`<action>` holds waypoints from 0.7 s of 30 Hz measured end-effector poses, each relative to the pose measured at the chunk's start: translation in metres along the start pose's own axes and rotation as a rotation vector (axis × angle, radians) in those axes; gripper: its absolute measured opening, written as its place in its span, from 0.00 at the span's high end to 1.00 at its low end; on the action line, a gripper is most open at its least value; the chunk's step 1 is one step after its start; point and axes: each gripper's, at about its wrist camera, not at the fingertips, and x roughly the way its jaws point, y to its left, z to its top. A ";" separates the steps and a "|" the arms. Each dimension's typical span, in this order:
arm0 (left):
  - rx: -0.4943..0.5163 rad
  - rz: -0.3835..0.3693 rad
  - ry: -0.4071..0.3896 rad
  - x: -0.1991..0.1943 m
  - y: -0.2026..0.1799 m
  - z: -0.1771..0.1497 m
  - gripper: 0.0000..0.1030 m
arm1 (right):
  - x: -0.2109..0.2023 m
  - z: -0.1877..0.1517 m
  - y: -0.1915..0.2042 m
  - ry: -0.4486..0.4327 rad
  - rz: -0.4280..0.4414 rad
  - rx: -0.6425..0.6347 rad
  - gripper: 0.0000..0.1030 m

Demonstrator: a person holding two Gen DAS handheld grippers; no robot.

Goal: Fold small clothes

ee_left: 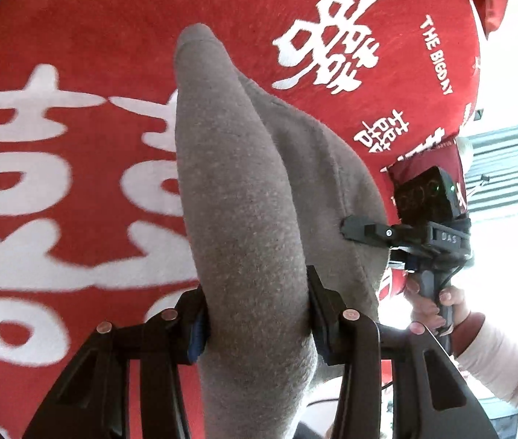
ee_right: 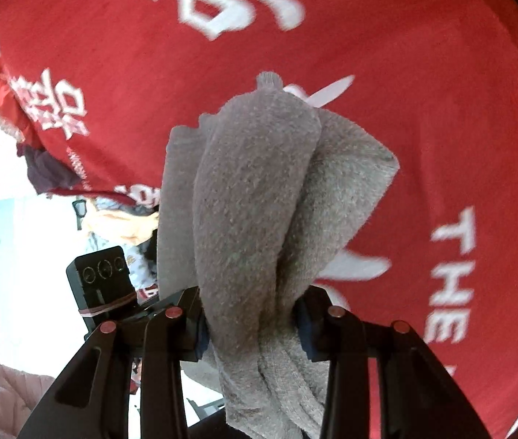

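Observation:
A small grey knit garment (ee_left: 244,197) hangs over a red cloth (ee_left: 76,36) with white characters. My left gripper (ee_left: 257,314) is shut on one bunched end of it, fabric filling the gap between the fingers. My right gripper (ee_right: 251,325) is shut on the other bunched end of the grey garment (ee_right: 255,190). In the left wrist view the right gripper (ee_left: 354,228) grips the garment's right edge, held by a hand (ee_left: 438,303). The garment is lifted between both grippers and droops in folds.
The red cloth (ee_right: 423,109) covers the surface under both grippers; its edge (ee_left: 471,84) falls off at the right. A pile of other clothes (ee_right: 112,219) lies beyond its left edge in the right wrist view. Bright window light lies behind.

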 end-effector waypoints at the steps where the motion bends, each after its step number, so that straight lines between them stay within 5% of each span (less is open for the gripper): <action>1: 0.005 0.013 0.001 -0.007 0.001 -0.005 0.55 | 0.006 -0.008 0.008 0.007 0.007 -0.008 0.60; 12: -0.096 0.095 0.019 -0.042 0.081 -0.049 0.55 | 0.089 -0.043 0.029 0.048 -0.002 -0.020 0.60; 17: -0.139 0.178 0.049 -0.028 0.116 -0.058 0.55 | 0.118 -0.040 0.002 0.078 -0.207 -0.006 0.59; 21: -0.136 0.185 0.053 -0.034 0.122 -0.063 0.50 | 0.117 -0.039 -0.001 0.068 -0.254 -0.009 0.53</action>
